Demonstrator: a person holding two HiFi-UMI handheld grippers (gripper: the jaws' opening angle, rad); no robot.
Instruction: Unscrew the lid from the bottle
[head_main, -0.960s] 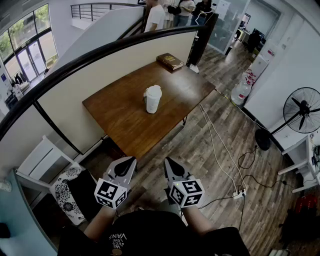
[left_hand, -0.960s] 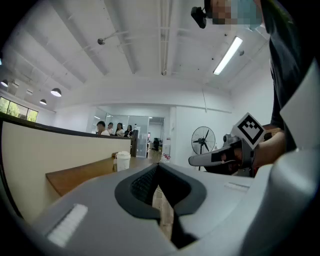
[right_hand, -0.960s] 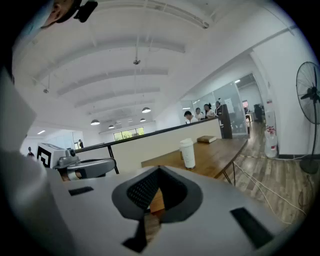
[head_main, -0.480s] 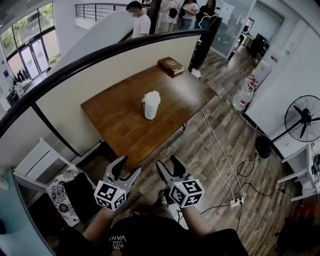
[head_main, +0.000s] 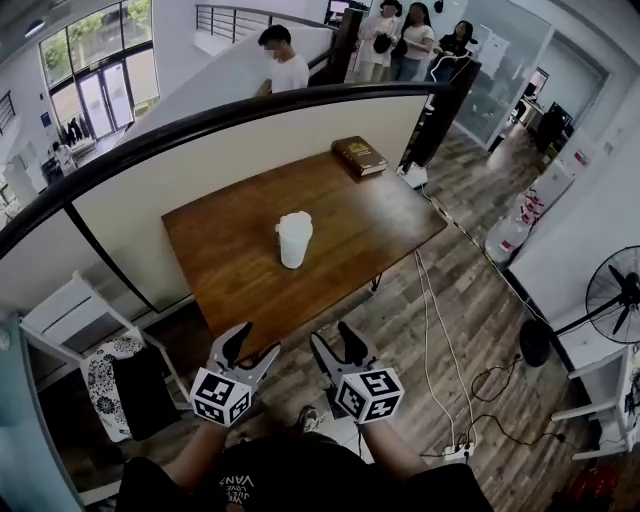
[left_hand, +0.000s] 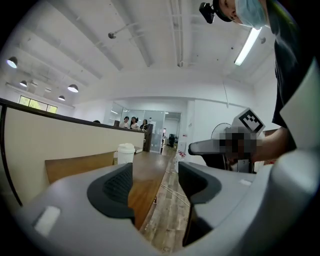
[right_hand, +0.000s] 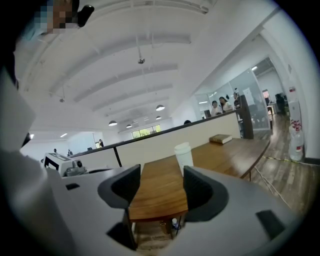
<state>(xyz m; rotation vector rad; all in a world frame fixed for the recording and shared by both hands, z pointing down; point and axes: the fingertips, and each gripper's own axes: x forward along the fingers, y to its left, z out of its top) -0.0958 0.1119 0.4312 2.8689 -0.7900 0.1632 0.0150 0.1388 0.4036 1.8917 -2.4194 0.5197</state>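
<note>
Plainly, the bottle (head_main: 293, 240) stands upright near the middle of the wooden worktop (head_main: 220, 265). Its lid (head_main: 294, 218) is on and untouched, white on white, so the seam between them is hard to make out. The bottle stands alone, well apart from the book (head_main: 359, 155) at the far right corner, which leaves room on every side for a grip. Beyond the far edge runs a partition (head_main: 250, 150), with people (head_main: 285, 65) behind it.

Both claws are well short of the worktop's near edge, held side by side in front of the person's body and aimed toward the worktop. The left claw (head_main: 250, 347) has just been opening its jaws. They stand apart with nothing between them — only worktop and floor show through the gap. The right claw (head_main: 334, 342) also has its jaws apart and empty, with the bottle far off beyond them.

I judge this to be the approach. One claw will likely have to steady the bottle's body while the other takes the lid — hence both are readied before the reach. No unscrewing has begun.
</note>
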